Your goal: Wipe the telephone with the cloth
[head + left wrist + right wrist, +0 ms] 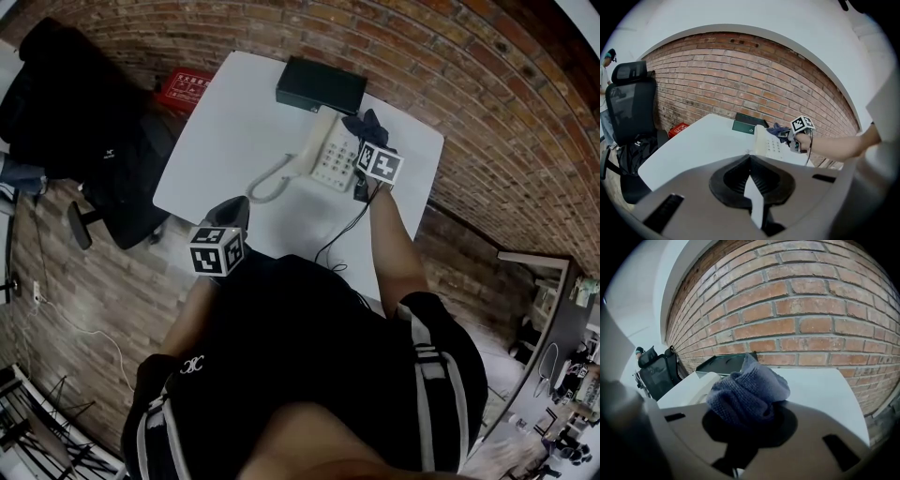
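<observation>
With the right gripper (749, 426) jaws clamped on the bunched cloth (747, 389) at the telephone (328, 155) on the worktop (234, 112), and the left gripper (751, 177) jaws together, empty and well back, a firm wipe could probably shove the unsteadied telephone.

Left gripper (750, 161) jaws together — empty; telephone (769, 143) on table (693, 145) beyond

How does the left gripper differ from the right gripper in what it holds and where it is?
The left gripper is shut on nothing; the right gripper is shut on the blue cloth. The left gripper is near the front edge of the table, apart from the telephone; the right gripper is at the telephone. Both have their jaws together.
</observation>
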### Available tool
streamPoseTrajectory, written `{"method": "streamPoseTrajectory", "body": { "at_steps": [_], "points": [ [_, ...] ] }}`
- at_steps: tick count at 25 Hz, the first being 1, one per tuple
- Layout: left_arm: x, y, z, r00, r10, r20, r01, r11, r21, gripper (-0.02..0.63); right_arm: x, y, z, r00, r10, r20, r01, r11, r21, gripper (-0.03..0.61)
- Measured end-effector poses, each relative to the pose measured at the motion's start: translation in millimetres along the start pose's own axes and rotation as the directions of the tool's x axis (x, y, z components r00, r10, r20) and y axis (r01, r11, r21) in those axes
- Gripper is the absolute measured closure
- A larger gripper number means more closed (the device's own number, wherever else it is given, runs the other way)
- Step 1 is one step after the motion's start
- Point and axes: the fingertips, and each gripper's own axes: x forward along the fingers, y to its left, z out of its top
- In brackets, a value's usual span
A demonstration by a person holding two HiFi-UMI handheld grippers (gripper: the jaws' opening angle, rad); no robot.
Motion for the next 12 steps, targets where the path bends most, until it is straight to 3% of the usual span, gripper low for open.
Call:
{"method": "streamPoseTrajectory", "body": {
  "at_steps": [2, 5, 12],
  "points": [
    [0, -1, -1, 1.000, -0.001, 0.001, 0.001, 1.000, 0.002, 0.621, -11, 4, 3, 1.000, -0.001, 0.030, 0.001, 1.000, -0.029, 0.526],
    [-2, 1, 0, 1.000, -0.004, 0.007, 0.004, 1.000, -0.002, 0.621, -44, 15, 13, 0.986, 0.020, 0.164, -0.010, 0.998, -0.059, 0.530],
    [-11, 8, 21, 0.997, -0.008, 0.078, 0.008, 1.000, -0.005, 0.621, -155, 41, 25, 0.913, 0.048, 0.404, -0.003, 0.994, -0.111, 0.531]
  ]
}}
